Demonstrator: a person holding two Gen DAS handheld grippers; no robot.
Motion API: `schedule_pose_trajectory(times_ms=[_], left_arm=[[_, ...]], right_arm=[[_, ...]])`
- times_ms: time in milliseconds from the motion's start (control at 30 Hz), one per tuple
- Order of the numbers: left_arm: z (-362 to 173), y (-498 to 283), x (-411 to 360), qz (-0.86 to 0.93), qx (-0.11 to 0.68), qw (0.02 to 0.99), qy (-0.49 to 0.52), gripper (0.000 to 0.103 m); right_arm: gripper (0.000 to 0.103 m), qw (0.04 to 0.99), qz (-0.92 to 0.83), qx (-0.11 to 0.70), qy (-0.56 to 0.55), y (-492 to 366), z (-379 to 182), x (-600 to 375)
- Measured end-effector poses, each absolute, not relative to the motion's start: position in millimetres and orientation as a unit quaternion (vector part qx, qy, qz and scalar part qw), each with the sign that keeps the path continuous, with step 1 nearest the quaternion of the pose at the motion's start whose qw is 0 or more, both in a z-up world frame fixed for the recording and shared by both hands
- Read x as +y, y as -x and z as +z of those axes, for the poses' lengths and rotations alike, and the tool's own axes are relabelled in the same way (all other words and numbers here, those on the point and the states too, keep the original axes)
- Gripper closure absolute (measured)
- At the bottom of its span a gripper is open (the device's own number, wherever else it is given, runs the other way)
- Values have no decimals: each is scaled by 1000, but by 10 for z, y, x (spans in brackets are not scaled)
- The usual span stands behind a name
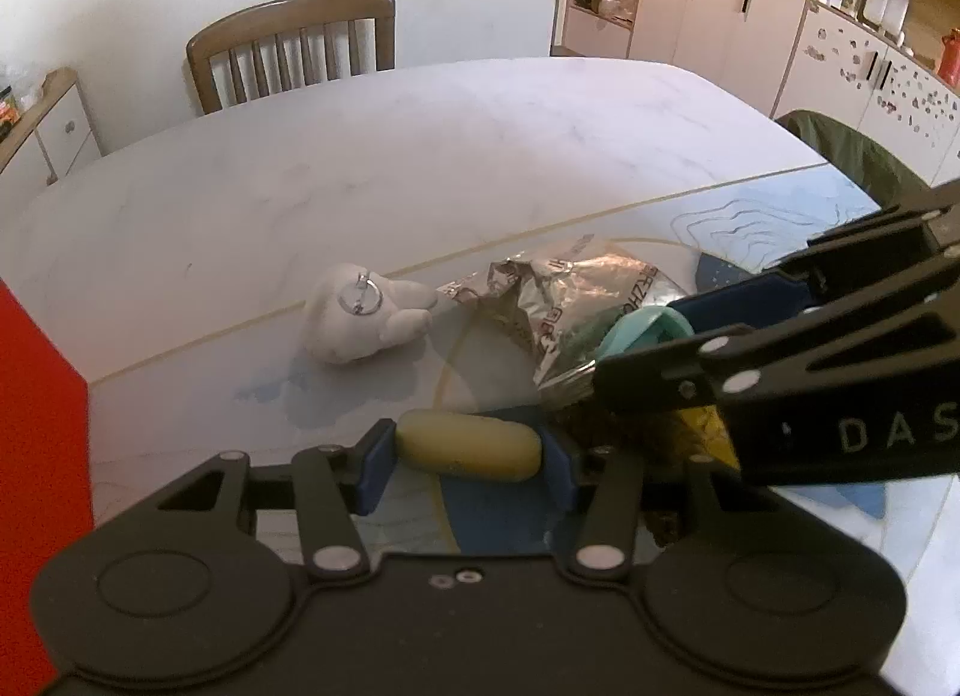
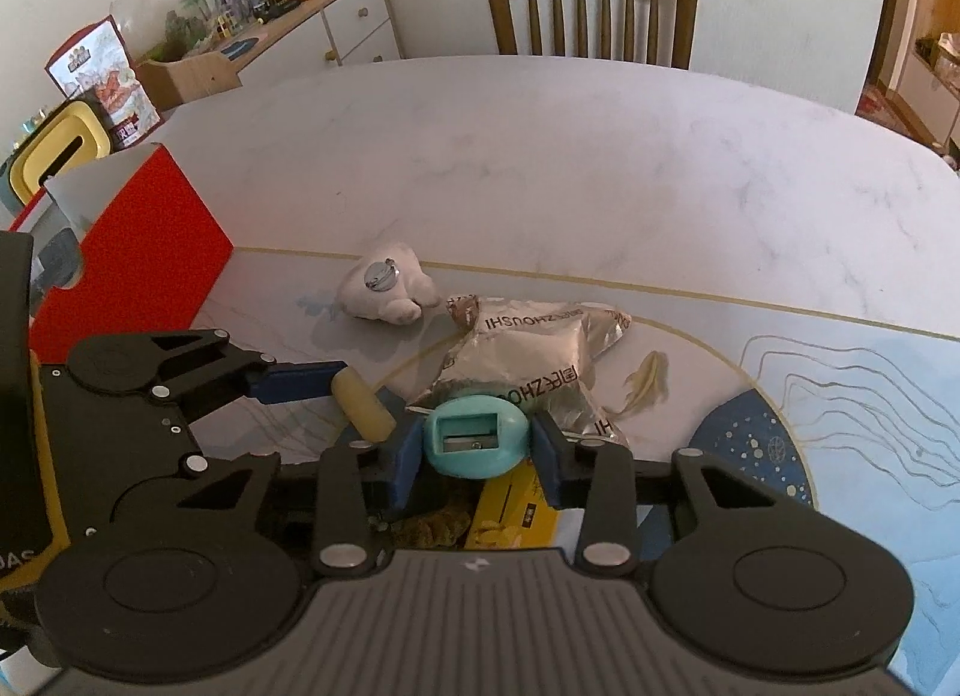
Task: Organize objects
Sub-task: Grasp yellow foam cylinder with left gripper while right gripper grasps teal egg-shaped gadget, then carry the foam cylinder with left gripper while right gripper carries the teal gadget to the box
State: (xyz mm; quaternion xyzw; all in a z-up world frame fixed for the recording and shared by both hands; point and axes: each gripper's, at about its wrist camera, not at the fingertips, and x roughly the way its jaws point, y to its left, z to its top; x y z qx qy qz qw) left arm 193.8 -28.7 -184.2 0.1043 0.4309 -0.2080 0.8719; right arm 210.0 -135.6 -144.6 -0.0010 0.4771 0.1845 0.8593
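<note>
My left gripper [image 1: 468,456] is shut on a pale yellow eraser [image 1: 469,452], held low over the table; it also shows in the right wrist view [image 2: 363,405]. My right gripper [image 2: 477,444] is shut on a teal pencil sharpener [image 2: 477,437], which shows in the left wrist view [image 1: 651,327]. A silver foil snack packet [image 2: 528,363] lies on the mat just beyond both grippers. A white plush keychain [image 2: 387,291] lies to its left. A red and white box [image 2: 129,252] stands open at the left.
A yellow packet [image 2: 516,516] lies under my right gripper. The marble table [image 2: 570,156] stretches beyond the blue patterned mat [image 2: 840,396]. A wooden chair [image 2: 591,6] stands at the far edge. Sideboards with clutter line the walls.
</note>
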Motion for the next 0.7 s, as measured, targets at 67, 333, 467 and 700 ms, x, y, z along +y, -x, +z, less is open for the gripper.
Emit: schedule_pose_trajectory(times_ms=[67, 333, 467, 700], left_arm=[[-1800, -1913, -269, -206, 431, 872, -103, 53], [-1558, -1810, -136, -210, 438, 872, -64, 53], [-1395, -1745, -43, -210, 434, 875, -41, 53], [-1118, -1625, 113, -201, 437, 876, -18, 53]], right_arm=[[65, 861, 184, 475, -1, -2078, -1422, -1367], [65, 865, 189, 464, -9, -1922, -1199, -1423], [65, 868, 193, 457, -12, -1818, -1051, -1432], [65, 870, 207, 447, -21, -1641, -798, -1411]])
